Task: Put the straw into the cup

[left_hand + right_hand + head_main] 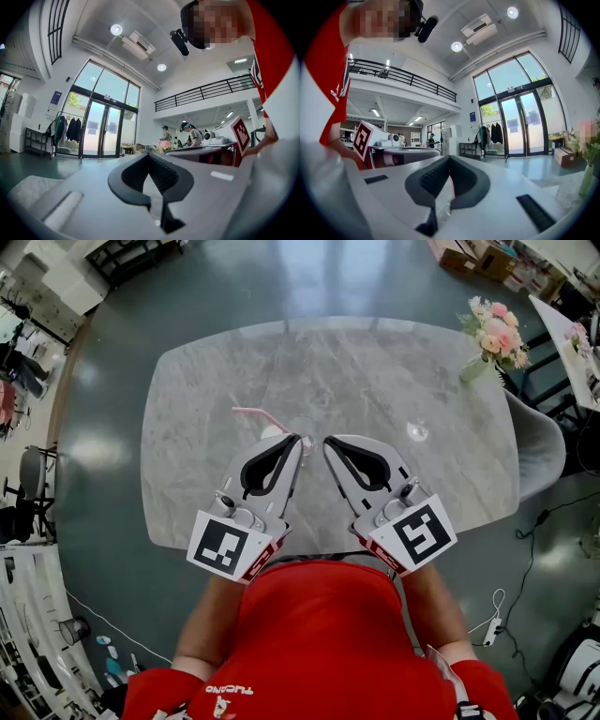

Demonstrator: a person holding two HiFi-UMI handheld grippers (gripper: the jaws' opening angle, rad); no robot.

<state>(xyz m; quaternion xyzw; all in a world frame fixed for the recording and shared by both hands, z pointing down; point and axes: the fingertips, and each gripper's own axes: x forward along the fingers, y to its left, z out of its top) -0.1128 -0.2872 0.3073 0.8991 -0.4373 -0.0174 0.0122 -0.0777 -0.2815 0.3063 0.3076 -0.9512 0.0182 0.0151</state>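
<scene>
Marble tabletop [375, 371], veined grey, round-cornered; thin pink straw [251, 412], bent

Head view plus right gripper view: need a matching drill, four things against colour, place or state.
Things:
1. straw
2. flowers
3. cup
4. right gripper

Descriptions:
A. at the far right corner of the table
B. shut on a clear wrapper
C. pink, thin, bent
D. clear, standing on the table to the right of the grippers

Pairs: 1-C, 2-A, 3-D, 4-B
</scene>
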